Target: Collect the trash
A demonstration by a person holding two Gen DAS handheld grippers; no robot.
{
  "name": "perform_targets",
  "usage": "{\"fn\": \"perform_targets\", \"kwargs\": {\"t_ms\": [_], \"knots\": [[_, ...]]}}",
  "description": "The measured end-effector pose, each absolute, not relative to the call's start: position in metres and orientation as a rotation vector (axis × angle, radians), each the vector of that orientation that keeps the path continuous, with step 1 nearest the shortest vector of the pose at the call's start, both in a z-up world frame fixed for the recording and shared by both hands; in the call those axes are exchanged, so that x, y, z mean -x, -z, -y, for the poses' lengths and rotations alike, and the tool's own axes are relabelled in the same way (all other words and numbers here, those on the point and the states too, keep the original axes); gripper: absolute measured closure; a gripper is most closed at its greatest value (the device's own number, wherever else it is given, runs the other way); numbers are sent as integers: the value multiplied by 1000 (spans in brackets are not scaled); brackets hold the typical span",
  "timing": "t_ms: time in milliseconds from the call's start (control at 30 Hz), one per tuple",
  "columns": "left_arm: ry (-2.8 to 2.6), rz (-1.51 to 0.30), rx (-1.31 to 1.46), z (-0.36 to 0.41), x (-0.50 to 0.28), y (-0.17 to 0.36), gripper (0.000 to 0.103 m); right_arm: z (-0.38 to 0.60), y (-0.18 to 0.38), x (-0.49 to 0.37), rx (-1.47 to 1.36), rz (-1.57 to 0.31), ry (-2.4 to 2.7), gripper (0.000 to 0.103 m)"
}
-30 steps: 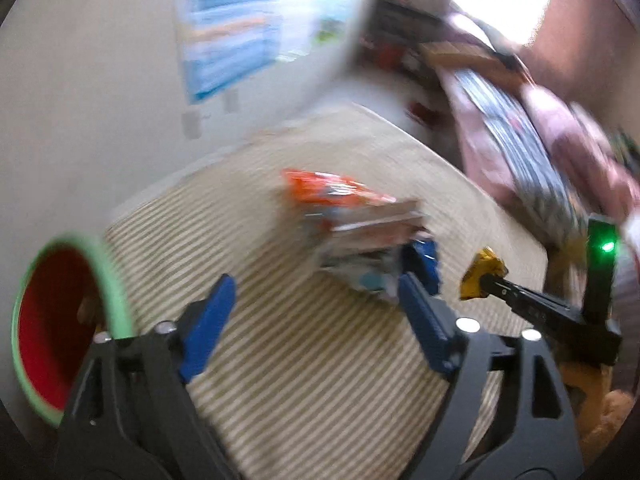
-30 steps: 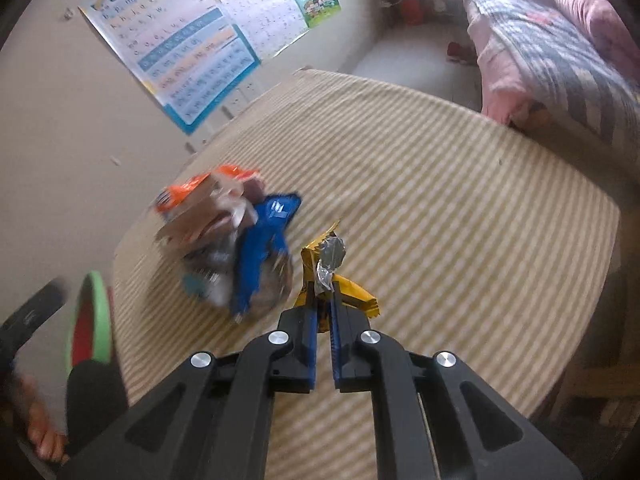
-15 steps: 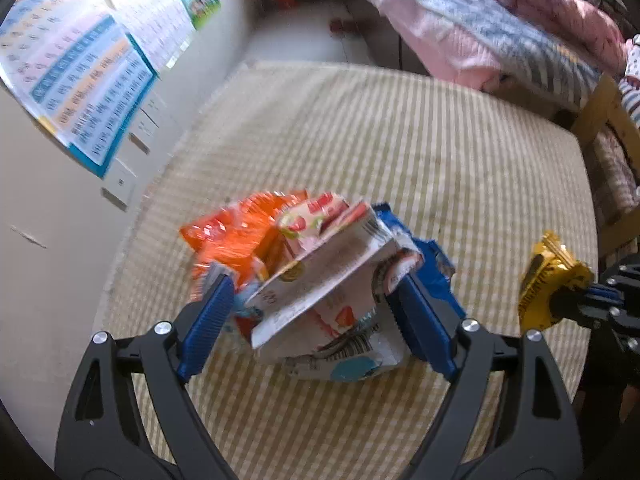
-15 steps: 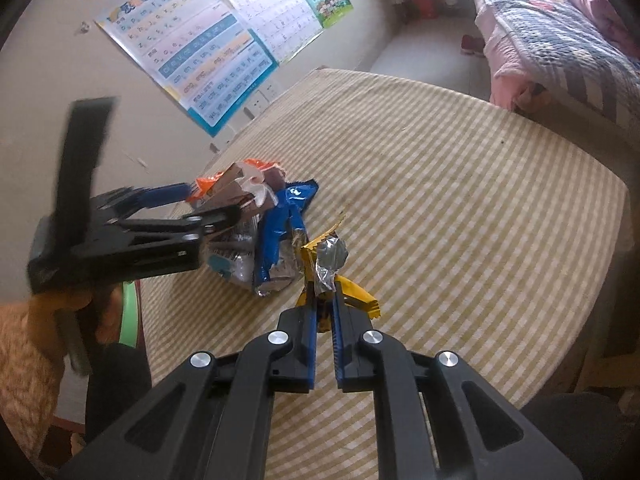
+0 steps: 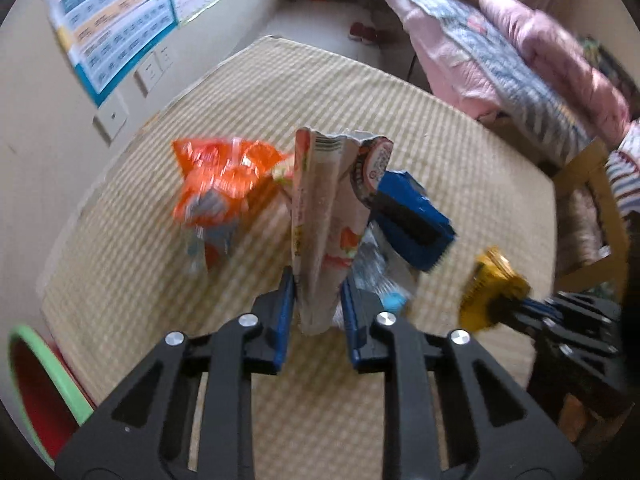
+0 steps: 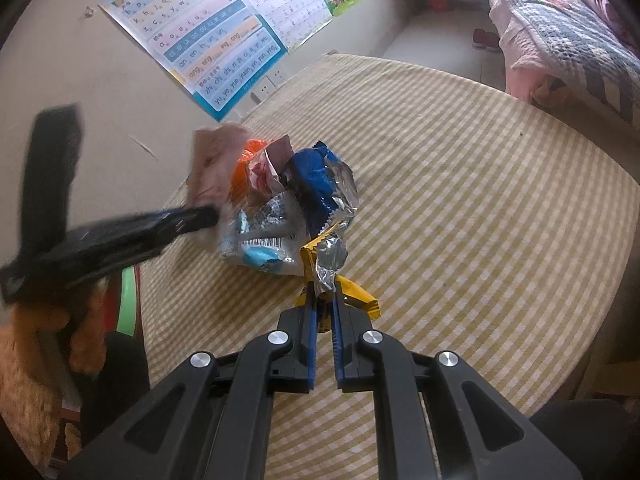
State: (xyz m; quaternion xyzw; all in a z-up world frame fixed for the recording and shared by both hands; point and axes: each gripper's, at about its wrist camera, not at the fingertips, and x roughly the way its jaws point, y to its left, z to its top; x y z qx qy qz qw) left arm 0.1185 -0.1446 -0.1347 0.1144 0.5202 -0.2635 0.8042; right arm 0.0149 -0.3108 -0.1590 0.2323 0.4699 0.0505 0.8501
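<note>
the left gripper [image 5: 318,300] is closing on a pale snack wrapper [image 5: 332,216] standing upright between its jaws above the checked table [image 5: 360,92], while the right gripper [image 6: 324,300] pinches a yellow wrapper [image 6: 352,294].

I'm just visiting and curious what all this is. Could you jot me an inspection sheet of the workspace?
Surface: table under a yellow checked cloth.
Job's things: orange wrapper, blue wrapper, white-and-blue wrapper heaped together; pale snack bag upright; yellow wrapper.
Clutter: nothing seen beyond the wrappers.
Grippers: left gripper closing, its pads on the pale snack bag; right gripper shut on the yellow wrapper.
Cables: nothing seen.
Surroundings: wall charts, bed with quilts, red bin with green rim beside the table, a furry orange sleeve.
</note>
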Motion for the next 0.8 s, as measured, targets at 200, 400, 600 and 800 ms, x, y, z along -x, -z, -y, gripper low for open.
{"fn": "perform_targets", "kwargs": {"t_ms": [200,400,600,800], "knots": [[538,-1153,-160,117,-78,133,81,307,161,-19,-471,-999,-94,96],[467,-1207,-155,88,-43,153,70,303,164,-19,-451,-1009,-102,96],[469,-1172,-127,87,-51,153,61,302,162,-17,-437,-1003,-86,96],[463,-1205,-130,99,-70,175,69,301,160,-12,-431,-997,-60,96]]}}
